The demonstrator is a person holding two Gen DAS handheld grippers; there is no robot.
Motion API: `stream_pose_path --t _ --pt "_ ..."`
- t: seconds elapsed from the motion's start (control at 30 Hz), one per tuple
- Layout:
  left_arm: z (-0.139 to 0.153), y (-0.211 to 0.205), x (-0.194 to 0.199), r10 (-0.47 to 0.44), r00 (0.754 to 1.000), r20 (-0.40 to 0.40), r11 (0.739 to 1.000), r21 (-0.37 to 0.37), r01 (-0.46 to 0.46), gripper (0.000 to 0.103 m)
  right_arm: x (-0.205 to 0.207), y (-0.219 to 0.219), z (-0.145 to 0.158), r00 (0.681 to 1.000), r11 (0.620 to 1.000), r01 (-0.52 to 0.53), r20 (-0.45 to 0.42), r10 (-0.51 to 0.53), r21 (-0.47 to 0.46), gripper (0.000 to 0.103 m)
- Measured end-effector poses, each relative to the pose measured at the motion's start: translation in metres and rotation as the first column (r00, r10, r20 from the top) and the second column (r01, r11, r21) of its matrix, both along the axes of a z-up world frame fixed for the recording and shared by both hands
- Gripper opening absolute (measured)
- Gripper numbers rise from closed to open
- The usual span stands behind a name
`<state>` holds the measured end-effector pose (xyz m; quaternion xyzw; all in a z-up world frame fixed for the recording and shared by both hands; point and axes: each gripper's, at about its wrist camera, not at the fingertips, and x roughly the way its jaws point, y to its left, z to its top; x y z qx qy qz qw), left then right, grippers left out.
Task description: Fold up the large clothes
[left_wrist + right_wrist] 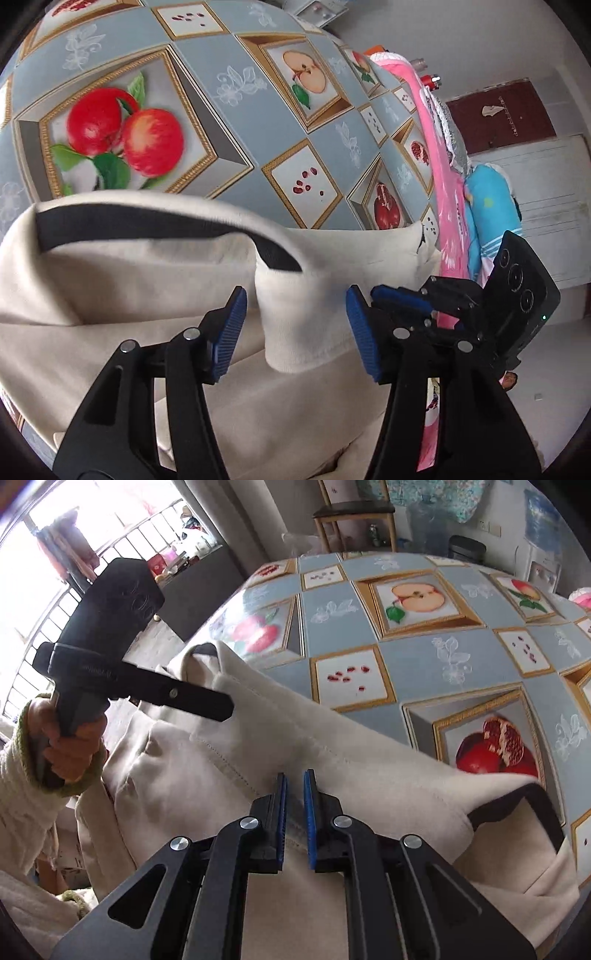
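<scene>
A large cream garment (147,273) with a black-lined neck opening lies on the near part of a table covered in a fruit-print cloth (229,66). My left gripper (295,314) is open, its blue pads on either side of a raised fold of the cream fabric. My right gripper (294,801) is nearly shut, with a thin fold of the garment (221,768) between its pads. The right gripper also shows in the left wrist view (406,299), at the garment's right edge. The left gripper shows in the right wrist view (221,707), held by a hand.
Pink clothes (439,177) and a blue bundle (487,206) lie along the table's far side. A dark red door (498,114) and white wall stand beyond. In the right wrist view, a wooden chair (354,513) and a barred window (74,535) stand behind the table (443,657).
</scene>
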<state>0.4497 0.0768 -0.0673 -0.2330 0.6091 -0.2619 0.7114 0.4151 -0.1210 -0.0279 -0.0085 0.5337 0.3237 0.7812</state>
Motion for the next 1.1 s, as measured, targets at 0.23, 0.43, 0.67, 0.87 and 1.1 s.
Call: stream_pose_path --t 0.23,0.43,0.67,0.87,1.1 --pt "0.005 -0.024 -0.004 -0.041 0.997 0.064 0.994 0.106 0.035 0.05 -0.007 -0.012 -0.008 0.998 0.998 0.032 -0.058 -0.029 0.052 0.01" --pt "0.02 -0.044 -0.017 -0.156 0.968 0.197 0.952 0.292 0.093 0.034 -0.004 -0.029 0.002 0.995 0.99 0.076 -0.078 -0.067 0.116 0.01" --pt "0.026 -0.064 -0.018 -0.27 0.92 0.284 0.88 0.46 0.117 0.021 -0.004 -0.054 0.024 0.982 0.968 0.183 -0.087 -0.17 0.174 0.037" --pt "0.025 -0.057 -0.017 -0.248 0.932 0.264 0.903 0.411 0.124 0.021 -0.006 -0.112 0.014 0.907 0.89 0.392 -0.258 -0.332 0.233 0.058" --pt "0.027 -0.049 -0.013 -0.201 0.955 0.217 0.941 0.314 0.127 0.022 0.011 -0.131 -0.024 0.814 0.827 0.5 -0.465 -0.348 0.257 0.058"
